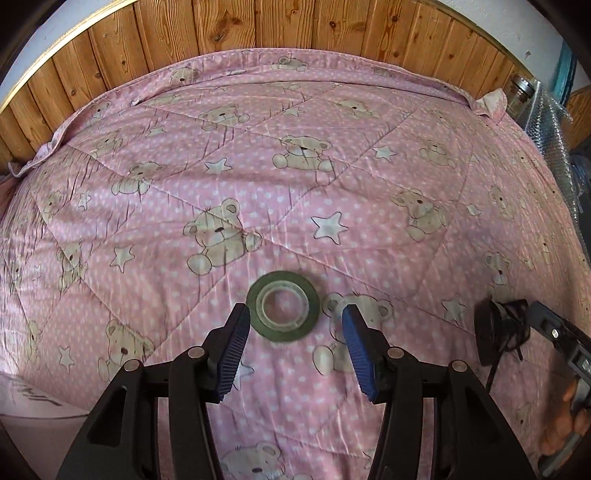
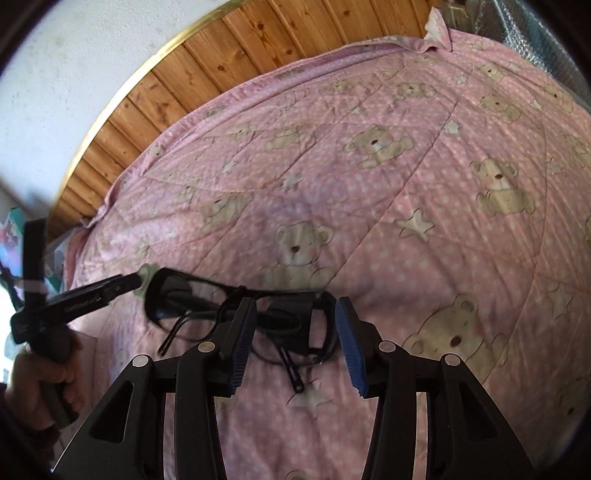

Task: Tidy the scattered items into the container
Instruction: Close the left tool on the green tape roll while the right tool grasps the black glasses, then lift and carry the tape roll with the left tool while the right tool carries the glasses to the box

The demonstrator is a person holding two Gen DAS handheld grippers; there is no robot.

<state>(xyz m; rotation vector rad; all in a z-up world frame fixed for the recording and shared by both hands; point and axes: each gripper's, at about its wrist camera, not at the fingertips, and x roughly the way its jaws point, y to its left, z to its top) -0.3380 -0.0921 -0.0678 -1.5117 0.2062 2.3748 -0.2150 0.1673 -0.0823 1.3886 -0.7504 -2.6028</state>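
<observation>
Left gripper [image 1: 293,319] is spread wide, nothing held, with the tape roll [image 1: 283,309] lying flat on the quilt [image 1: 369,206] just ahead between the fingertips. Right gripper [image 2: 295,314] is spread too, and the glasses [image 2: 236,310] are framed between its pads but not pinched yet. So nothing looks tidied so far; both items are left to be picked up, and no container can be seen in either view. Plenty of open quilt is left all around, with the wood panelling [image 1: 295,26] well back.
</observation>
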